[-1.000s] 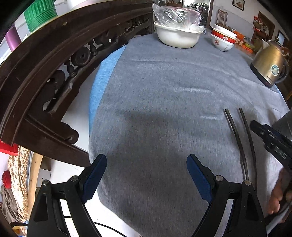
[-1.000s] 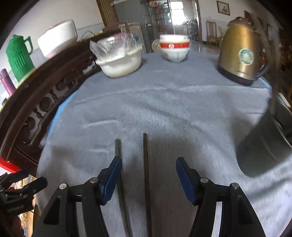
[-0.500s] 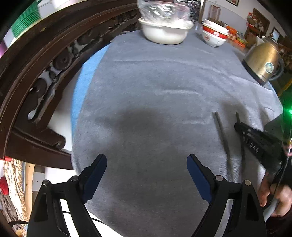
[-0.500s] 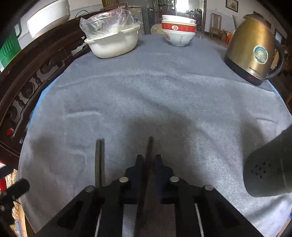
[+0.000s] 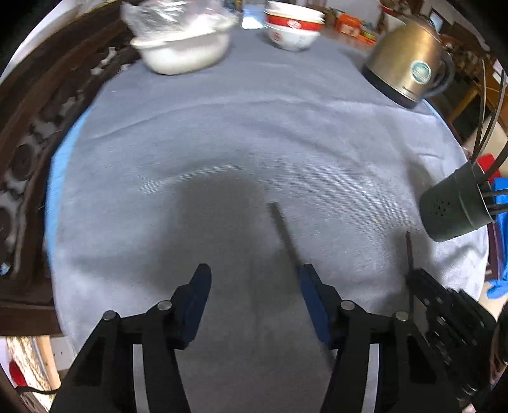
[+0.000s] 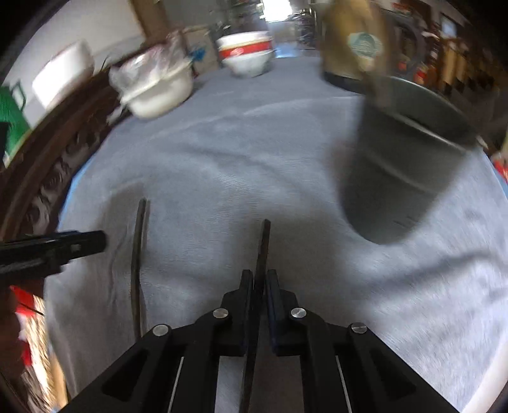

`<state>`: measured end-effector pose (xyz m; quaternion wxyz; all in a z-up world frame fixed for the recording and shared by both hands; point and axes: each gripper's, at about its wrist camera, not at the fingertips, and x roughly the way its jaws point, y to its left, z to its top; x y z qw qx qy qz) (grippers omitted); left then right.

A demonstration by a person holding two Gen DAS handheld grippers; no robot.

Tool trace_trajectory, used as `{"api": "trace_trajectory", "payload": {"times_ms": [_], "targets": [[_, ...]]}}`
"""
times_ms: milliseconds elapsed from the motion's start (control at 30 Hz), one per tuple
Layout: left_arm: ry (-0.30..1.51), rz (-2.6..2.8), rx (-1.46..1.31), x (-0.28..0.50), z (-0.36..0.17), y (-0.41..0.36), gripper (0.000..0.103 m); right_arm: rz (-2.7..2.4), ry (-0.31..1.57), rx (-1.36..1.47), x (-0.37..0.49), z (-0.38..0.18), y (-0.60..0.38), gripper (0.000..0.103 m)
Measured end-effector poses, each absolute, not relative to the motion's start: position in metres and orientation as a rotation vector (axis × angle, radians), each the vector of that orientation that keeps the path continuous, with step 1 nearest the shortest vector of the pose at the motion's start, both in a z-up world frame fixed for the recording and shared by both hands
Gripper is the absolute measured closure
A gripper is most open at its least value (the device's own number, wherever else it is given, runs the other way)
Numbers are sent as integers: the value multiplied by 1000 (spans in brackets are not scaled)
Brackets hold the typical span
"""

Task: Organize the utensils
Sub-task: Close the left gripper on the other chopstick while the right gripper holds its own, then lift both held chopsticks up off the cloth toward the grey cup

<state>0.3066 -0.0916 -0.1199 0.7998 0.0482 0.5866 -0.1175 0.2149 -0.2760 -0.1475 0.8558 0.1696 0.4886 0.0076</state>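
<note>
On the grey-clothed worktop (image 5: 222,133), the right tool (image 6: 260,286) clamps one thin, stiff, light chopstick (image 6: 263,247) mid-shaft, while the left tool (image 5: 254,286), closing, holds nothing beside the second chopstick (image 5: 284,228).

I count two loose chopsticks (image 6: 138,260) (image 6: 261,251) on the cloth, one holder cup (image 6: 403,165), one kettle (image 5: 409,68), one white basin (image 5: 184,50), one bowl stack (image 5: 293,27), two grippers (image 5: 254,292) (image 6: 260,286).
</note>
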Motion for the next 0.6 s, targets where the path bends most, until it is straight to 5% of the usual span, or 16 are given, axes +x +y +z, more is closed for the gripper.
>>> {"api": "trace_trajectory", "payload": {"times_ms": [133, 200, 267, 333, 367, 500, 567, 600], "targets": [[1292, -261, 107, 325, -136, -102, 48, -16, 989, 459, 196, -147, -308, 93], [1315, -261, 97, 331, -144, -105, 61, -40, 972, 512, 187, -148, -325, 93], [1321, -290, 89, 335, -146, -110, 64, -52, 968, 565, 181, -150, -341, 93], [1309, -301, 103, 338, -146, -115, 75, -63, 963, 601, 178, -150, -351, 93], [1305, -316, 107, 338, -147, -118, 89, -58, 957, 611, 178, -150, -352, 91], [1286, -405, 142, 332, -148, -132, 92, -12, 934, 636, 176, -142, -352, 88], [1282, -452, 160, 328, -148, -136, 92, 6, 940, 612, 180, -140, -342, 72], [1287, -481, 163, 326, -148, -137, 92, 15, 944, 598, 183, -139, -337, 51]]}}
